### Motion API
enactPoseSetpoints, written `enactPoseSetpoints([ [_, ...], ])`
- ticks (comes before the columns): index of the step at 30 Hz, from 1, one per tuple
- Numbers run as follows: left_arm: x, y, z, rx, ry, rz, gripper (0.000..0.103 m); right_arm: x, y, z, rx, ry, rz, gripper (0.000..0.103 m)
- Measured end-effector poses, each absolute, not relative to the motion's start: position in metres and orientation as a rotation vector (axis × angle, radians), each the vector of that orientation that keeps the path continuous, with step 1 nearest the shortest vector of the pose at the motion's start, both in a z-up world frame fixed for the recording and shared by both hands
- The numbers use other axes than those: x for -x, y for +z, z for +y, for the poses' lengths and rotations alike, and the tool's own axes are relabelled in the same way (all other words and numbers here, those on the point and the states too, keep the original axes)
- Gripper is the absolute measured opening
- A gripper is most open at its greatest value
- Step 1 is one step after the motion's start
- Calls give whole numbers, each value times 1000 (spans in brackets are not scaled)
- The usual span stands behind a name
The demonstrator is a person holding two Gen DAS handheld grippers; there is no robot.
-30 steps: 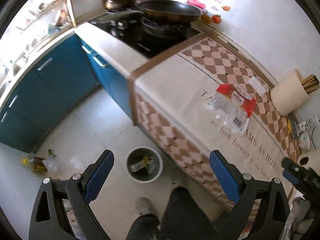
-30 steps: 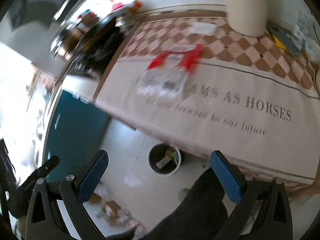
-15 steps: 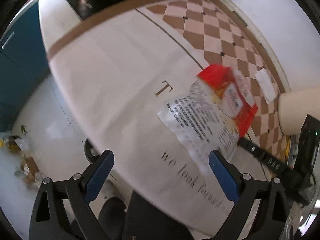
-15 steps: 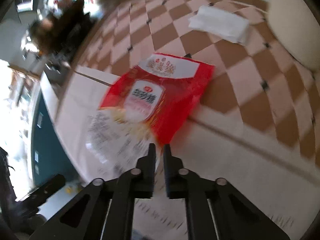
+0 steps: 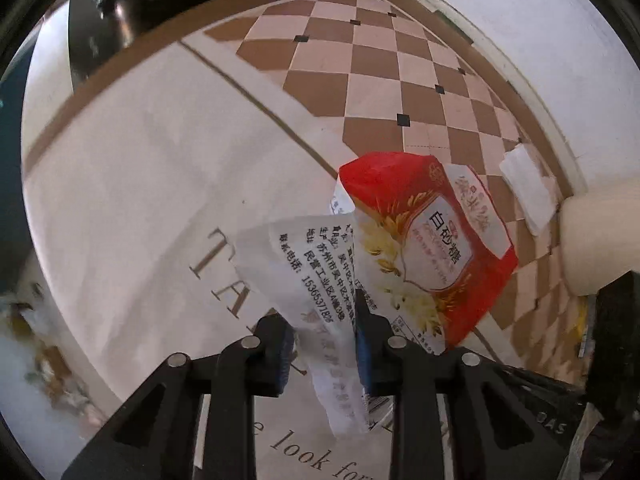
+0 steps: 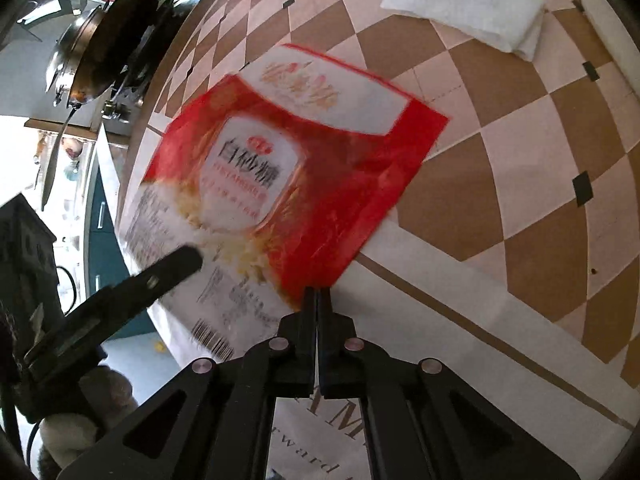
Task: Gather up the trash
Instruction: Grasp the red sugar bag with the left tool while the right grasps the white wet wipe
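A red and white empty sugar bag (image 5: 416, 248) lies on the counter's cloth, its white printed end curled up. My left gripper (image 5: 324, 340) is shut on that white end, the plastic pinched between the blue pads. In the right wrist view the same sugar bag (image 6: 280, 176) lies flat. My right gripper (image 6: 317, 300) is shut with its tips at the bag's near red corner; whether it pinches the edge I cannot tell. The left gripper's finger (image 6: 160, 276) reaches onto the bag from the left.
A folded white tissue (image 6: 468, 4) lies on the checkered cloth beyond the bag, also in the left view (image 5: 528, 188). A cream holder (image 5: 600, 240) stands at the right. Pans (image 6: 108, 52) sit on the stove at the far left. Floor litter (image 5: 36, 344) shows below the counter edge.
My left gripper has gone from wide open to shut on the bag's white end, which lifted and curled. My right gripper stayed shut and moved closer to the bag's red corner.
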State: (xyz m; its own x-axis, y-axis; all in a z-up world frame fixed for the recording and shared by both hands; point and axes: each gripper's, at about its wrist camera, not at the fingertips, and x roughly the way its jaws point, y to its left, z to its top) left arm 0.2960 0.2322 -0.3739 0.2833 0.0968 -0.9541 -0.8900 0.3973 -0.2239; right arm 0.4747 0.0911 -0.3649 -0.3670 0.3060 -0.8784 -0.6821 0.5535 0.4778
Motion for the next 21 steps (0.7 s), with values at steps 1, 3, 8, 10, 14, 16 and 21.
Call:
enactPoseSetpoints([
  [1,-297,-367,232,887,840,1069,20,-476,-366,92,323,1076,1657,0],
  [3,-295,-351,231,800,914,1066,19,-480,-367,91,330,1055,1671,5],
  [8,-292,-304,238,547,1144,1026,19,-517,-326,95,362,997,1484,61],
  [10,-295,-298,247,493,1193,1031,19,-538,-312,105,357,961,1402,64],
  [14,-301,-296,263,462,1241,1045,19,-577,-309,134,370,886,1320,64],
  [16,-307,-298,268,474,1244,1043,19,-588,-317,152,424,837,1292,64],
  [21,-319,-301,269,467,1236,1047,19,-601,-348,177,490,757,1282,62],
])
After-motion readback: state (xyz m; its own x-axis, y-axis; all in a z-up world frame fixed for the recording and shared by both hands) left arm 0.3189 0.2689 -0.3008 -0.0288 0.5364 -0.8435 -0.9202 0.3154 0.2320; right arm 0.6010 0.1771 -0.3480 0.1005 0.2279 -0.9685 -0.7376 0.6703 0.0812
